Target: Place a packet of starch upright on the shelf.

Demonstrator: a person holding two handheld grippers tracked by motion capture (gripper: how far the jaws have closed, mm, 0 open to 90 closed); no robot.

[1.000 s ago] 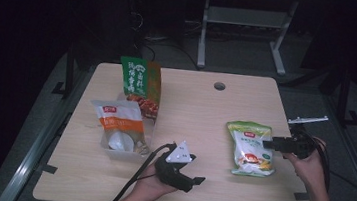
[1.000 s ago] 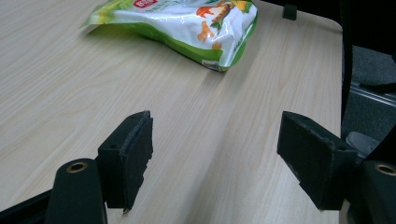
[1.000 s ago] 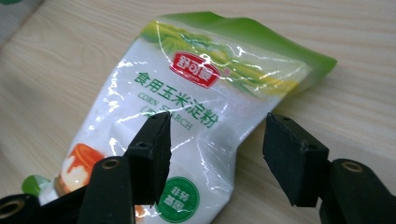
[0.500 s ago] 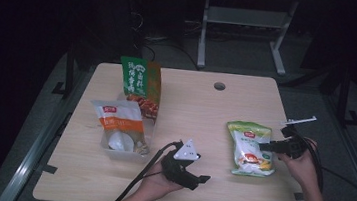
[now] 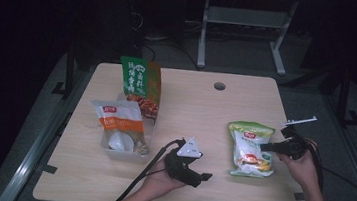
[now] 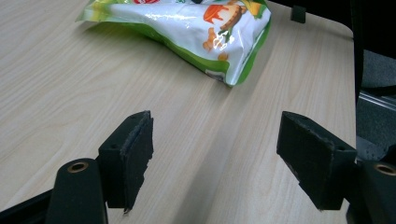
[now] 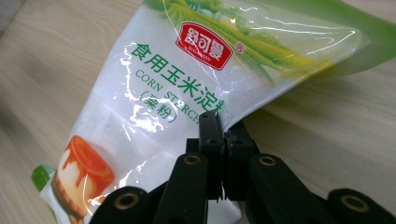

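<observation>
A green and white corn starch bag (image 5: 249, 149) lies flat on the right of the wooden table (image 5: 246, 102). My right gripper (image 5: 265, 147) comes in from the bag's right side. In the right gripper view its jaws are pressed together on the bag's edge, so my right gripper (image 7: 219, 128) is shut on the bag (image 7: 177, 79). My left gripper (image 5: 199, 177) is held low over the front middle of the table and points right. In the left gripper view, my left gripper (image 6: 217, 130) stands open over bare wood, with the bag (image 6: 196, 23) lying beyond it.
A clear tray (image 5: 123, 151) at the left holds an orange and white bag (image 5: 121, 124). A green snack bag (image 5: 141, 81) stands upright behind it. A cable hole (image 5: 219, 86) sits near the table's far edge. A metal rack (image 5: 245, 22) stands on the floor beyond.
The right hand and its gripper have shifted slightly left at the bag's edge. The left gripper has barely moved.
</observation>
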